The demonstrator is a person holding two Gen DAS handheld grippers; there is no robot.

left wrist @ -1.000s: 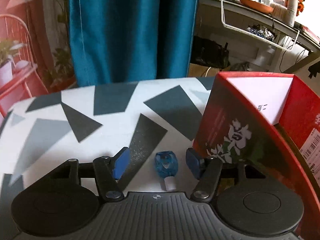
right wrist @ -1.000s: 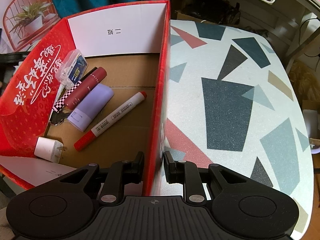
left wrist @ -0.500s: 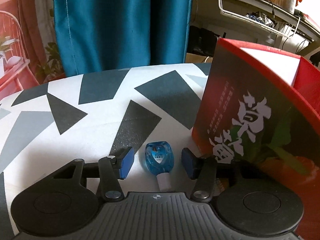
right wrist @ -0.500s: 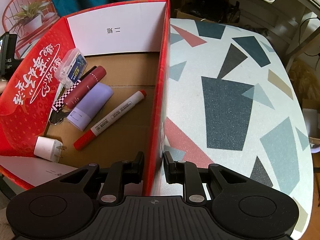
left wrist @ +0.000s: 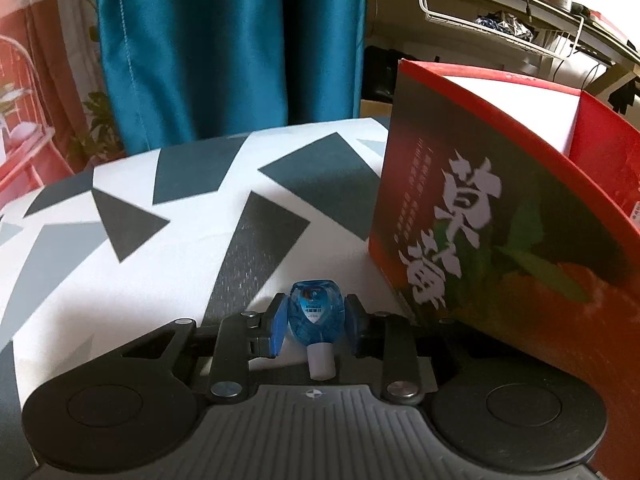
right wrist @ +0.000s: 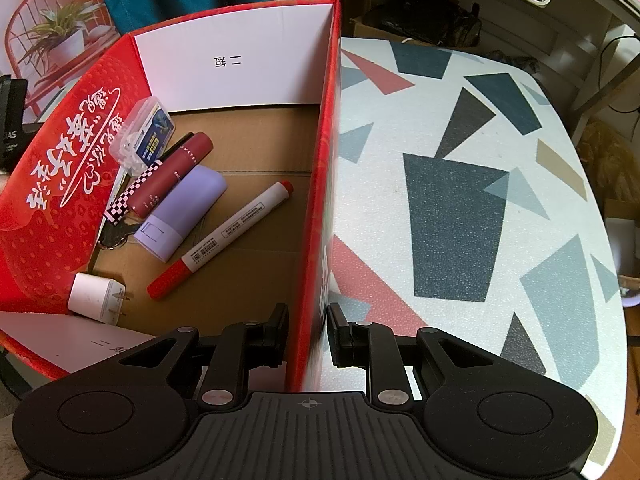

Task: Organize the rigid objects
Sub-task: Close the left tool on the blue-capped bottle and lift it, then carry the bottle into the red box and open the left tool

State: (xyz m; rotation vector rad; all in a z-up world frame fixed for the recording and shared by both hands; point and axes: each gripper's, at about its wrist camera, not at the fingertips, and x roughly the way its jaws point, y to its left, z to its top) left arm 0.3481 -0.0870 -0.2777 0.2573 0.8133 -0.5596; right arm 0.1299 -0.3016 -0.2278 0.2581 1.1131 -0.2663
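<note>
Bottle (left wrist: 316,314), small and blue with a white cap, sat pinched between the left gripper's (left wrist: 316,320) blue fingers (left wrist: 279,330), just above the counter (left wrist: 160,264). The red box (left wrist: 500,248) stood at two o'clock from it, likely its new home. The right gripper's (right wrist: 308,332) fingers (right wrist: 278,330) stood on both sides of the box wall (right wrist: 320,200), maybe to steady it; I could not tell if they squeezed. A teal curtain (left wrist: 224,48) hung behind the patterned counter.

Bottle (left wrist: 316,312): clear blue, white cap
Box (right wrist: 320,184): red, white lettering
Marker (right wrist: 224,236): white, red ends
Worktop (right wrist: 460,200): white with grey, red and tan shapes
Curtain (left wrist: 224,48): teal
</note>
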